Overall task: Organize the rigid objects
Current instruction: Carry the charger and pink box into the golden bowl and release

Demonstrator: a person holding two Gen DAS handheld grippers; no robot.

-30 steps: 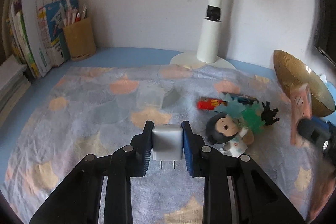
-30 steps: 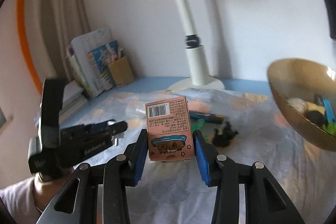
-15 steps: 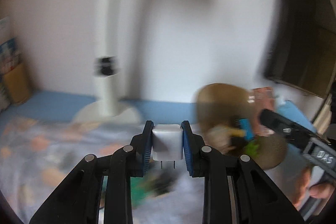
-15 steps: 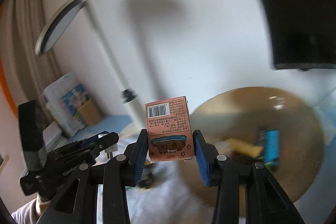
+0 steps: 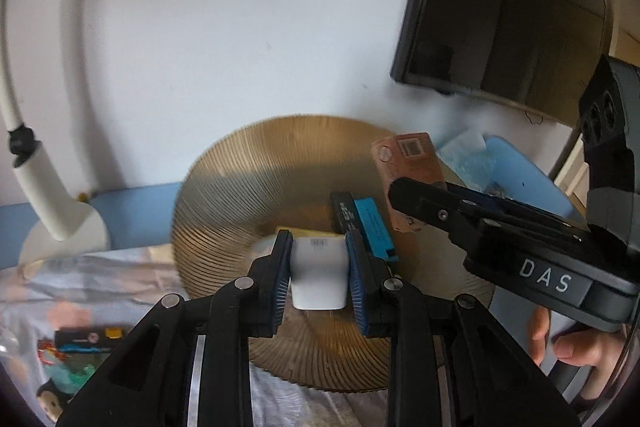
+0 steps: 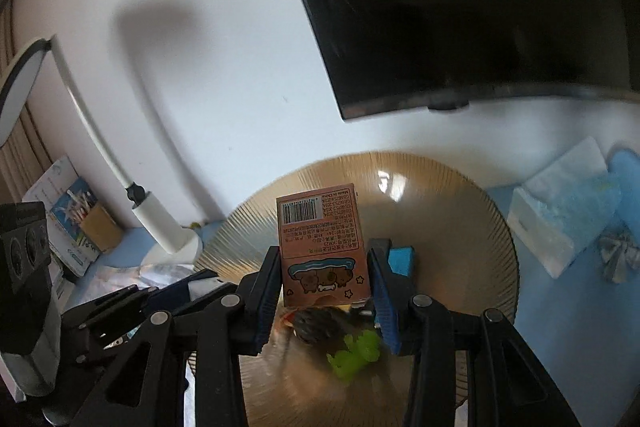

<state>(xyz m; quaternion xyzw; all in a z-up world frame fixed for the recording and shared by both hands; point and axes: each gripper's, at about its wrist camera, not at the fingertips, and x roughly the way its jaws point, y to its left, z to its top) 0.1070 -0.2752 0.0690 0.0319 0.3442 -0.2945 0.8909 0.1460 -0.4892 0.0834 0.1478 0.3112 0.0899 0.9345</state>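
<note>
My left gripper (image 5: 319,269) is shut on a white plug charger (image 5: 319,277) and holds it over the near part of a ribbed golden bowl (image 5: 232,187). My right gripper (image 6: 326,281) is shut on a pink printed box (image 6: 322,247) and holds it over the same bowl (image 6: 472,227). The box (image 5: 408,163) and the right gripper also show at the right of the left wrist view. In the bowl lie a blue and black block (image 5: 370,223), a green toy (image 6: 356,351) and a dark round item (image 6: 316,323).
A white desk lamp (image 5: 52,203) stands left of the bowl. A dark monitor (image 6: 460,7) hangs on the wall behind. A tissue pack (image 6: 560,223) lies right of the bowl. Toys (image 5: 68,359) lie on the patterned cloth at lower left. Books and a pen cup (image 6: 96,227) stand far left.
Both grippers have swung right from the patterned cloth to above the golden bowl, still holding the charger and the pink box.
</note>
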